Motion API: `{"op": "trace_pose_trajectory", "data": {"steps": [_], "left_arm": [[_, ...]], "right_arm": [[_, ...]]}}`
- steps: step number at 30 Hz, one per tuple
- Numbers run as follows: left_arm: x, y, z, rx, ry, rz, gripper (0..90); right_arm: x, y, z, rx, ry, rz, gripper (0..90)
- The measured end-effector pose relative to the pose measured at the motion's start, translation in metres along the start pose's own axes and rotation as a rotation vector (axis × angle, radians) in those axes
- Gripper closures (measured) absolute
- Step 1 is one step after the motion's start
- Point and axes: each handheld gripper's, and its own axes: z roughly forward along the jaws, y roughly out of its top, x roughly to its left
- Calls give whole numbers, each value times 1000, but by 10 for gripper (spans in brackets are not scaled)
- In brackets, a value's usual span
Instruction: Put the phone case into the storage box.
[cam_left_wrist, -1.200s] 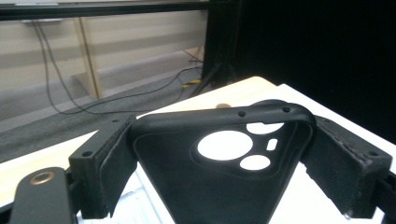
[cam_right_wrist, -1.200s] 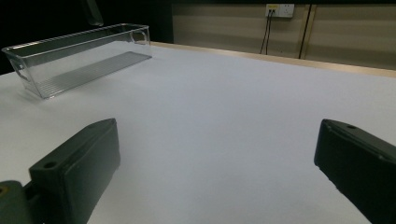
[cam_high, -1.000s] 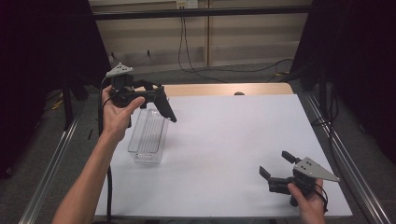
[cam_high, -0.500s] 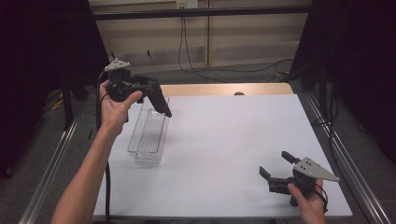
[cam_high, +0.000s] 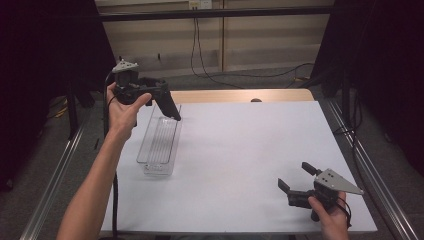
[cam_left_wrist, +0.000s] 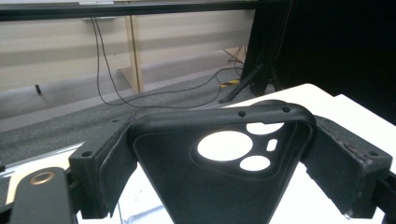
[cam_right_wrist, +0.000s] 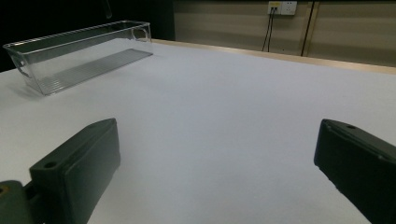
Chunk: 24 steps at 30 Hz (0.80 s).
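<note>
- We see the left gripper (cam_high: 150, 92) raised above the far left part of the table, its two jaws clamped on the sides of a black phone case (cam_left_wrist: 224, 172).
- In the left gripper view the case sits between the jaws with its inner face toward the camera; its camera cut-outs show as bright holes near the upper edge.
- In the high view the case (cam_high: 169, 106) slants down and to the right from the left hand (cam_high: 122, 107), its lower tip above the far end of a clear plastic bin (cam_high: 159, 146).
- The bin lies lengthwise on the white table (cam_high: 240, 150), on its left side, with a ribbed floor; we see nothing lying inside it.
- The right gripper (cam_high: 295, 182) is held low at the near right corner of the table by the right hand (cam_high: 332, 215), jaws spread wide with nothing between them.
- In the right gripper view those jaws stand far apart over bare white surface, and the bin (cam_right_wrist: 79, 56) shows farther off at upper left.
</note>
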Motion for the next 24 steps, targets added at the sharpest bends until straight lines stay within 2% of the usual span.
{"op": "trace_pose_trajectory", "data": {"steps": [11, 24], "left_arm": [[9, -1, 10, -23, 36, 12, 140], [23, -6, 30, 6, 71, -5, 140]], "right_arm": [[0, 0, 0, 0, 0, 0, 0], [0, 0, 0, 2, 2, 0, 0]]}}
